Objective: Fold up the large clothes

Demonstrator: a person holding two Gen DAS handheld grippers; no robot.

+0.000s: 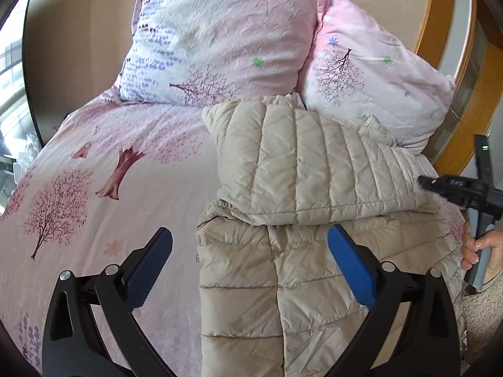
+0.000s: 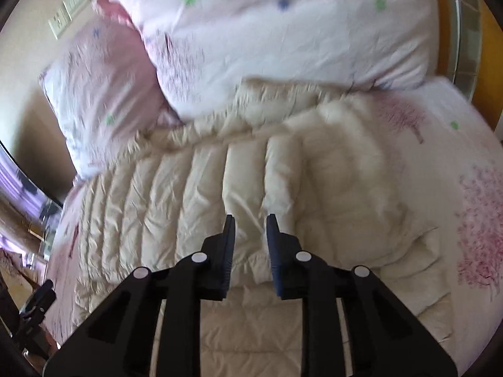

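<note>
A beige quilted down jacket lies on the bed, its upper part folded back over the lower part. My left gripper is wide open and empty, just above the jacket's left edge below the fold. My right gripper hovers over the folded part of the jacket with its jaws a narrow gap apart and nothing between them; the view is blurred. It also shows in the left wrist view at the jacket's right edge.
The bed has a pink tree-print sheet. Two pink pillows lean at the head, touching the jacket's far end. A wooden frame stands right of the bed. A wall switch plate is at the far left.
</note>
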